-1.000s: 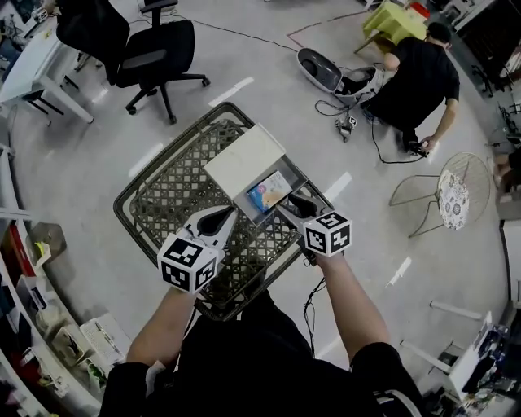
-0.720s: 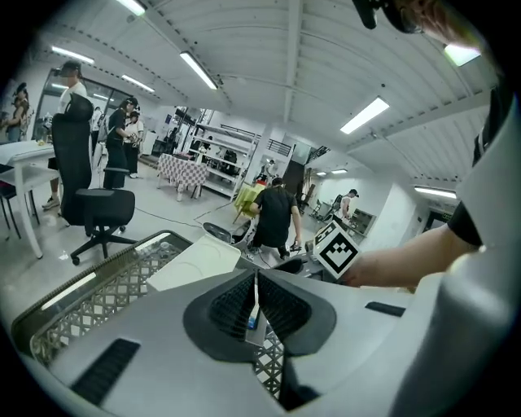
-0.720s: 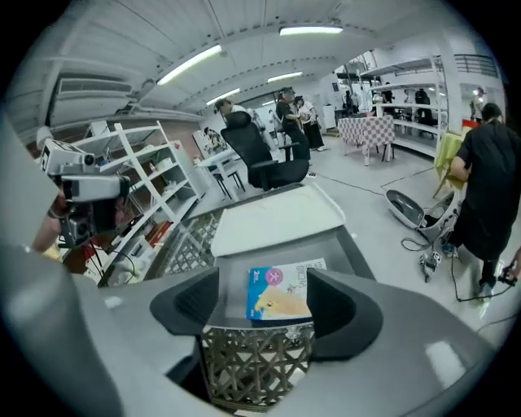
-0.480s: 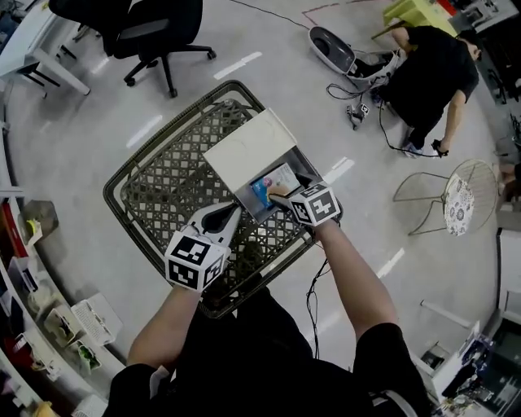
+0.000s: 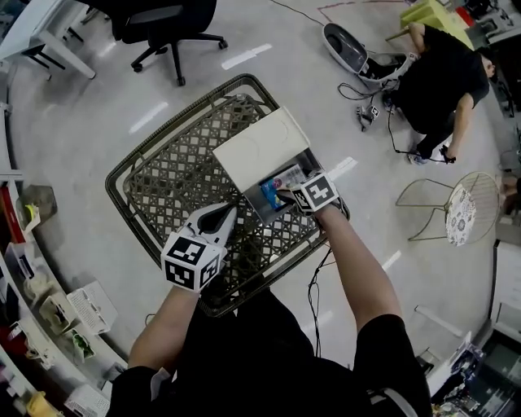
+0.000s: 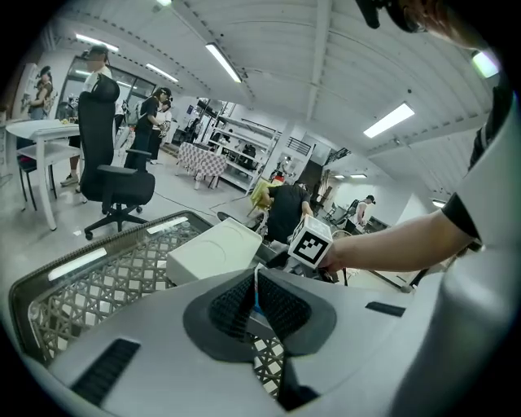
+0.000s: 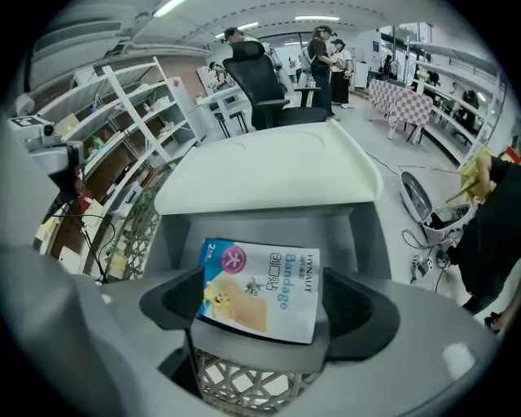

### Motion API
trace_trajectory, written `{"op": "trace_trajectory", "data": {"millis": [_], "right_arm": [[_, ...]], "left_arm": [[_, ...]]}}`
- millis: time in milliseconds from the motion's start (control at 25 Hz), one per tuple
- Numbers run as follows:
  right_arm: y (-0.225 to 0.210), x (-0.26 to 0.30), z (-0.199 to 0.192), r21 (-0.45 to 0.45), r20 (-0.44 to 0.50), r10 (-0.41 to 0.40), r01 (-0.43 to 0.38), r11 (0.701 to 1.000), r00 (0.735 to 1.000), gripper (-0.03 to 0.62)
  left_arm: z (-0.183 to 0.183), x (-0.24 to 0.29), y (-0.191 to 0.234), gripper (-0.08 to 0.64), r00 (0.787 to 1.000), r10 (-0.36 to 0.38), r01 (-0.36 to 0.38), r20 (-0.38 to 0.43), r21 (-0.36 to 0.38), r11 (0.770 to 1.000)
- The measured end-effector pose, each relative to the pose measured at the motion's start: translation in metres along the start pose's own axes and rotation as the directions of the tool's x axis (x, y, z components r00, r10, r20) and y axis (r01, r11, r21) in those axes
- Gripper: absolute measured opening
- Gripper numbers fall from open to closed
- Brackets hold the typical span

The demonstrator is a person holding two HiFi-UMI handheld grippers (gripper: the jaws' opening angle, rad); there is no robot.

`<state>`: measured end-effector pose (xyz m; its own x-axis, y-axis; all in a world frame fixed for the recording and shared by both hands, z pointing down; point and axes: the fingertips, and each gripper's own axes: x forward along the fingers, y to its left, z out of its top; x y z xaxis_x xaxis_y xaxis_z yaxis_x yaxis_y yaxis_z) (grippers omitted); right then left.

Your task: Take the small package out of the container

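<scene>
An open grey container with a raised white lid stands on a lattice-topped table. Flat on its floor lies a small bandage package, white and blue. My right gripper points steeply down into the box. In the right gripper view its jaws have just been opening and stand wide, with the package lying between the pads, not squeezed. My left gripper hovers over the lattice just short of the container, and its jaws are shut and hold nothing.
A black office chair stands beyond the table. A person crouches on the floor at the upper right, near a wire chair with a patterned cushion. Shelves line the left edge. A cable trails off the table's near side.
My right gripper has dipped forward and down into the container over the package, and its jaws have spread wider. The left gripper has sunk a little toward the table.
</scene>
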<state>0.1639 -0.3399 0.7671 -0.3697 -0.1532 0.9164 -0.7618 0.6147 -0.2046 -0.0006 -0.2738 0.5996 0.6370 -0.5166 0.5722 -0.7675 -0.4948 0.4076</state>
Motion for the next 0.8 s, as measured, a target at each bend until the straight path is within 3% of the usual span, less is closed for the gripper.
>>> {"op": "trace_trajectory", "data": {"millis": [240,440,600,800], "right_arm": [[-0.015,0.01,-0.004,-0.012,-0.083,-0.033,0.033,0.999,0.996,0.454],[-0.009,0.015,-0.014,-0.093,-0.178,-0.018,0.001,0.996,0.984,0.453],[0.001,0.013,-0.011,-0.075,-0.149,0.031,-0.042,0.996,0.988,0.44],[0.035,0.003,-0.002,0.035,-0.04,0.179,-0.177,0.984,0.983,0.342]], "left_arm": [[-0.006,-0.003,0.011,0.017,1.0,0.016,-0.016,-0.011,-0.024,1.0],[-0.01,-0.004,0.013,0.017,1.0,0.008,-0.009,-0.018,-0.027,1.0],[-0.01,-0.005,0.012,0.017,1.0,0.002,-0.003,-0.014,-0.028,1.0],[-0.01,-0.008,0.009,0.017,1.0,-0.007,0.007,-0.01,-0.028,1.0]]}}
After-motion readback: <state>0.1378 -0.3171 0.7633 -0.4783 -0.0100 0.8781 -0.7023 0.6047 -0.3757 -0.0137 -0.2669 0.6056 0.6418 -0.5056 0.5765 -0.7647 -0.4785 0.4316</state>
